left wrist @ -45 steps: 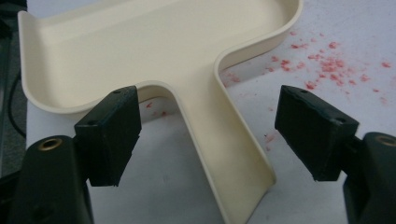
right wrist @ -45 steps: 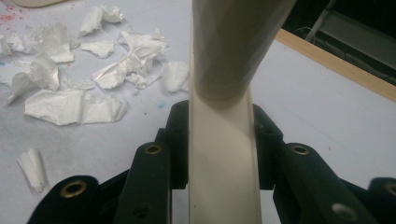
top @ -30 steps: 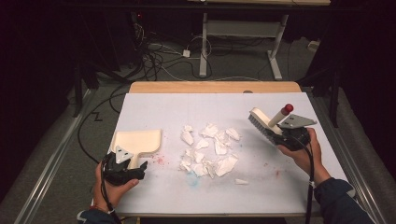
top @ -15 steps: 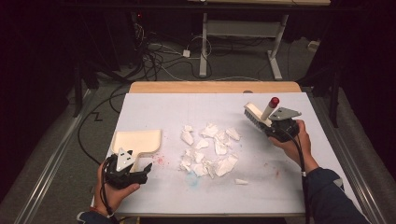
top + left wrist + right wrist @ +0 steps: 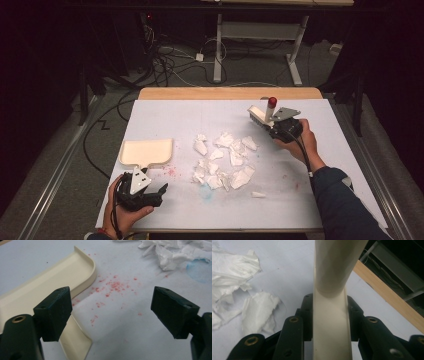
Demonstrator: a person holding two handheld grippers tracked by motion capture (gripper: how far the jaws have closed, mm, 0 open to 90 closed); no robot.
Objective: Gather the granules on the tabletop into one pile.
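My right gripper (image 5: 270, 122) sits over the far right part of the worktop (image 5: 310, 210), and its jaws are clamped on the cream handle of a brush (image 5: 262, 113). In the right gripper view the handle (image 5: 331, 315) runs straight up between the two black jaws, which press on it from both sides. From the high view the brush head points toward the far edge of the worktop, with the red-tipped end of the handle standing above the gripper. The brush is just beyond the far right of the torn paper.

My left gripper (image 5: 159, 189) rests low at the near left of the worktop. Its jaws stand wide apart with nothing between them; the left gripper view shows bare worktop surface and a scatter of red specks (image 5: 113, 287) in the gap. The cream dustpan (image 5: 147, 151) lies flat on the worktop just beyond this gripper, its short handle pointing toward my hand. In the left gripper view the dustpan (image 5: 50, 277) passes behind and beneath the left-hand jaw; I cannot tell whether that jaw touches it.

The pile of torn white paper scraps (image 5: 225, 160) lies at the middle of the worktop, between the dustpan and the brush. One small scrap (image 5: 258, 194) lies apart, nearer my edge. A faint blue stain (image 5: 207, 192) marks the surface beside the pile.
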